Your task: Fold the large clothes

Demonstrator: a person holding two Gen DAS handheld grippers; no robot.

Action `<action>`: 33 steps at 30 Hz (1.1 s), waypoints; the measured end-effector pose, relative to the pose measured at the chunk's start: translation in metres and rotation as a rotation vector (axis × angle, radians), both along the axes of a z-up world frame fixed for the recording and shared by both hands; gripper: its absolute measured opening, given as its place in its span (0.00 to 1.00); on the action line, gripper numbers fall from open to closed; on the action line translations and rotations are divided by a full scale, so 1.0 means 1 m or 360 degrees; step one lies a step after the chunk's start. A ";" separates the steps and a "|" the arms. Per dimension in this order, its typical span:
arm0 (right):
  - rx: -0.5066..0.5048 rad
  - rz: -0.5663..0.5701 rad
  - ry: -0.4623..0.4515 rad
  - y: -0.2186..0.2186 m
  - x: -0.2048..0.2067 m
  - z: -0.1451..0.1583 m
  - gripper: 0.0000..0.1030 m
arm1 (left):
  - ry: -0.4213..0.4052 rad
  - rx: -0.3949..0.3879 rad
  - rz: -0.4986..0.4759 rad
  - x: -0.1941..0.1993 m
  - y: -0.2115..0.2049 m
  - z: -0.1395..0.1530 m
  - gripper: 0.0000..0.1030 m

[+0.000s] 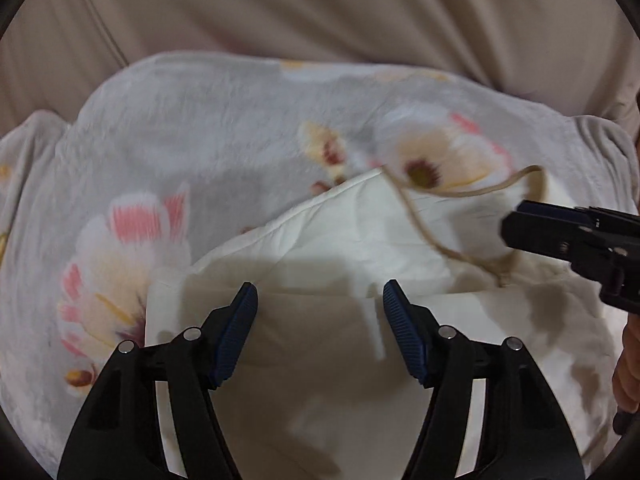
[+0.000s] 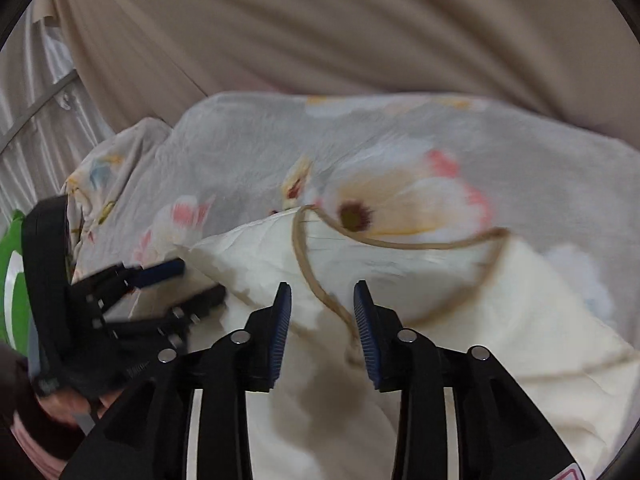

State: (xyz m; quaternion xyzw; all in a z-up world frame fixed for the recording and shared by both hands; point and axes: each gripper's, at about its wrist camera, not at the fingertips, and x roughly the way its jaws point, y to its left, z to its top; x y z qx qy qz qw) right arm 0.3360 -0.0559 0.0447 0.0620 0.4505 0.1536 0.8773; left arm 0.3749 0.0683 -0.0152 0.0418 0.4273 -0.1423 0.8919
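Both grippers are angled down over the cream garment (image 1: 320,248), which is lying on a floral blanket (image 1: 168,148). The left gripper (image 1: 320,300) is spread apart, nothing pinched. The right gripper (image 2: 322,300) is parted too, with the garment's tan cord (image 2: 320,292) lying loose between its jaws. Beige curtains (image 2: 320,28) are hung behind.

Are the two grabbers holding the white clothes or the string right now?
Nothing is held. The left gripper and the right gripper both hang open above the cream garment. The tan string runs between the right one's fingers, unpinched.
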 end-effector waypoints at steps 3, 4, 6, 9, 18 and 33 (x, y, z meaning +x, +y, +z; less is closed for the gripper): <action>-0.0039 0.0061 0.0120 0.027 0.030 -0.028 0.37 | 0.0045 -0.0010 0.0017 0.011 0.007 -0.022 0.63; -0.0092 0.0072 0.0158 0.034 0.038 -0.040 0.36 | 0.0040 -0.0017 0.0014 0.012 0.008 -0.025 0.63; -0.0238 0.0072 0.0120 0.038 0.043 -0.052 0.21 | 0.0027 -0.0014 0.0013 0.012 0.009 -0.026 0.63; -0.0303 -0.0202 0.0030 0.008 0.041 -0.040 0.03 | 0.0008 0.0020 0.0001 0.010 0.005 -0.027 0.63; -0.0290 -0.0249 0.0044 -0.097 -0.028 -0.019 0.06 | -0.0093 -0.0051 -0.0063 0.010 -0.011 0.017 0.63; -0.0210 -0.0492 0.0071 -0.140 -0.006 -0.018 0.07 | -0.0058 0.0064 -0.0022 0.019 -0.040 0.005 0.67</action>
